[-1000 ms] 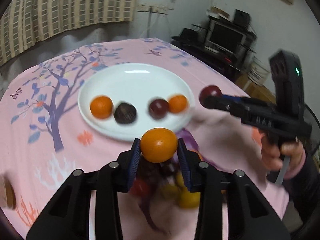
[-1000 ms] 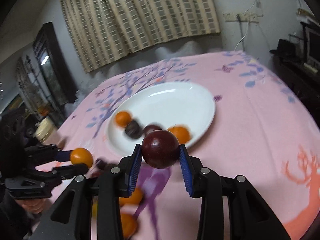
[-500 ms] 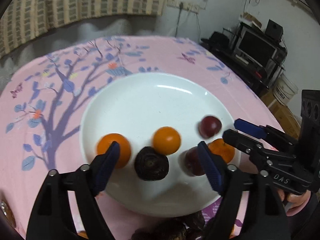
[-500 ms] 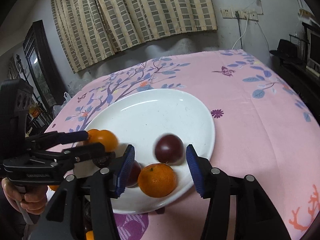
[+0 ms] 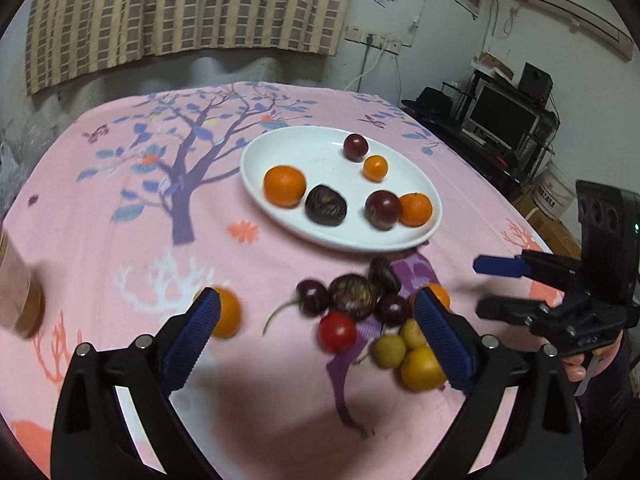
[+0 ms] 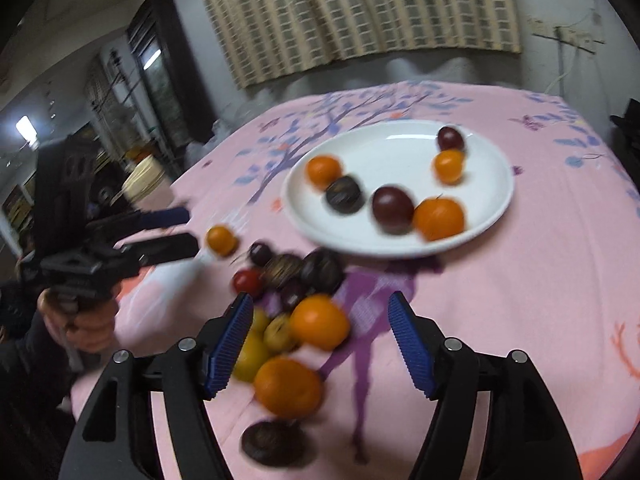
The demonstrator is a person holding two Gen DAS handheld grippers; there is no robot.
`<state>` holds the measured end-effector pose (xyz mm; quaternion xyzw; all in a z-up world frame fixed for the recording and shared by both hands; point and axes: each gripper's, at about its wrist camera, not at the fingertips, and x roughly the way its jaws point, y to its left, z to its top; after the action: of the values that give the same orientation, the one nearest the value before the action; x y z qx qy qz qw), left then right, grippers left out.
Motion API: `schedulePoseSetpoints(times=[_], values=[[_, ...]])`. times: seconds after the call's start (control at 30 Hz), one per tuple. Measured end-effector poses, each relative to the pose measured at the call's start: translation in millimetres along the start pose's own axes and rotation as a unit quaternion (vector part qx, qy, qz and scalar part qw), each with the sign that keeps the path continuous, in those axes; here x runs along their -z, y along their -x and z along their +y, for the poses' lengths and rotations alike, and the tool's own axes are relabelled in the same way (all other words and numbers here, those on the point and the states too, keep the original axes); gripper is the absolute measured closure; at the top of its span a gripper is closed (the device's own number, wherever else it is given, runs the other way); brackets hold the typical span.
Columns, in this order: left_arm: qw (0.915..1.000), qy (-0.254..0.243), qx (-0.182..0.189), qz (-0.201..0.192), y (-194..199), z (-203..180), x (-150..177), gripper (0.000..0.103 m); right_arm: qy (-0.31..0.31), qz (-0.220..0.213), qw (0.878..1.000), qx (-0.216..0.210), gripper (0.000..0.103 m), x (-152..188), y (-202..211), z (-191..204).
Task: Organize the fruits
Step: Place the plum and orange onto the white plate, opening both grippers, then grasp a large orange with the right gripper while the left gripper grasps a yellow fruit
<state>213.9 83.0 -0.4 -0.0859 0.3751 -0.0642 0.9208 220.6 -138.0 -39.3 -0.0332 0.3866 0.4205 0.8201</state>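
Note:
A white plate (image 5: 312, 148) (image 6: 384, 148) on the pink tablecloth holds several fruits: oranges (image 5: 285, 185), dark plums (image 5: 383, 209) and a wrinkled dark fruit (image 5: 326, 204). Nearer me lies a loose pile (image 5: 353, 295) (image 6: 319, 322) of cherries, a red tomato (image 5: 337, 331), yellow fruits and oranges. One orange (image 5: 224, 312) sits apart on the left. My left gripper (image 5: 316, 300) (image 6: 190, 229) hovers over the pile, jaws opening wide, gripping nothing. My right gripper (image 6: 320, 304) (image 5: 480, 288) is above the pile's right side, jaws opening too, pads touching no fruit.
A brownish jar (image 5: 20, 288) stands at the table's left edge. A TV stand with a monitor (image 5: 500, 116) and boxes lies beyond the right edge. A hand (image 5: 580, 364) holds the right gripper's handle. Curtain and wall are behind the table.
A second ago the left gripper held an orange and the right a plum. Both fruits now lie on the plate. Both grippers opened and drew back over the loose pile.

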Motion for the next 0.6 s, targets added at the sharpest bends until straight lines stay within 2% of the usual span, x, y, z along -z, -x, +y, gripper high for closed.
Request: schedulePoseSetpoints(times=[0.07, 0.2, 0.47, 0.6], values=[[1.0, 0.008, 0.001, 0.002, 3.2, 5.1, 9.7, 0.008, 0.016, 0.006, 1.0, -0.014, 0.033, 7.0, 4.1, 10.9], [0.9995, 0.027, 0.002, 0.018, 1.4, 15.3, 23.5, 0.008, 0.042, 0.017, 0.999, -0.011, 0.033, 17.5, 7.3, 27.1], [0.9996, 0.017, 0.007, 0.021, 1.8, 9.6, 27.7, 0.008, 0.014, 0.074, 0.997, 0.009, 0.043, 23.9, -14.2, 8.0], [0.9995, 0.016, 0.013, 0.025, 1.3, 7.3, 27.9, 0.008, 0.022, 0.084, 0.996, 0.008, 0.044, 27.7, -19.2, 10.8]])
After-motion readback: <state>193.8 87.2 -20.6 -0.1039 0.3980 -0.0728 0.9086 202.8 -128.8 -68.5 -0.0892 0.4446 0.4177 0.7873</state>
